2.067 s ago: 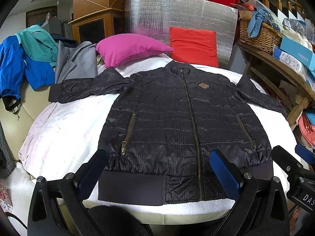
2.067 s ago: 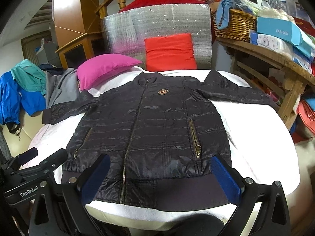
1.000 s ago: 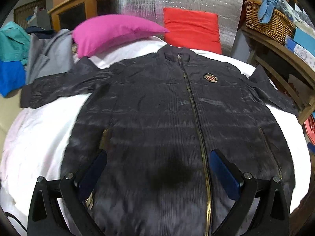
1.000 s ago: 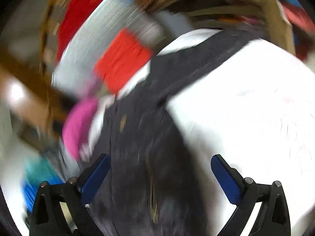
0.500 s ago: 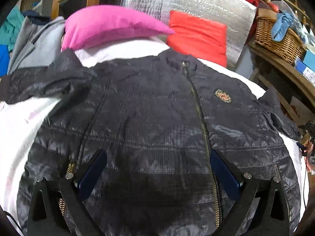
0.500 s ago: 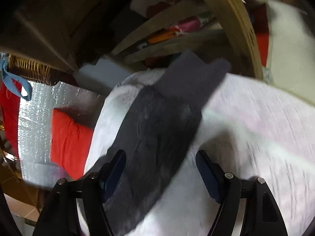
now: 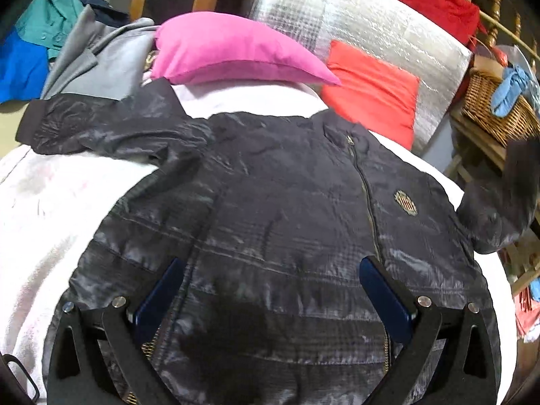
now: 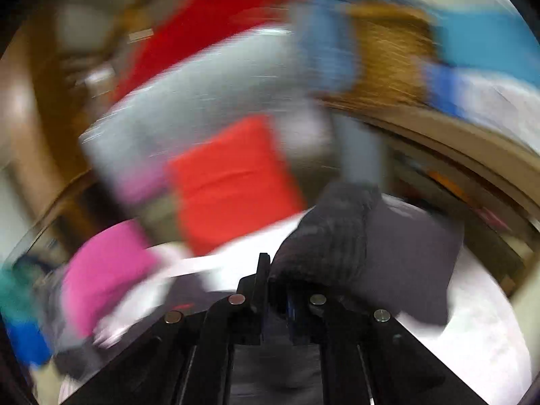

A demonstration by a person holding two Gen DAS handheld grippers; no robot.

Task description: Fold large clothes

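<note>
- A dark, shiny quilted jacket (image 7: 287,222) with a brass-coloured front zip and a small embroidered chest badge lies front-up, spread over a round surface covered in white cloth (image 7: 50,209).
- One sleeve (image 7: 101,128) stretches flat toward the left edge of the left wrist view, its knit cuff at the edge of the white cloth.
- The other sleeve (image 8: 344,233) is lifted off the surface and bunched; in the left wrist view it rises at the far right edge.
- The left tool (image 7: 270,290) hovers over the lower body of the jacket with its blue-padded fingers (image 7: 384,293) spread wide and nothing between them.
- The right tool (image 8: 276,290) is pressed together, pinching the dark fabric of the raised sleeve near its knit cuff; the right wrist view is heavily blurred.
- Behind the jacket sit a magenta pillow (image 7: 236,54) and a red-orange cushion (image 7: 371,91), the cushion leaning on a silver foil-faced panel (image 7: 371,23).
- A woven wicker basket (image 7: 496,114) stands on a wooden shelf at the right.
- Grey, teal and blue garments (image 7: 67,40) are piled at the left.
</note>
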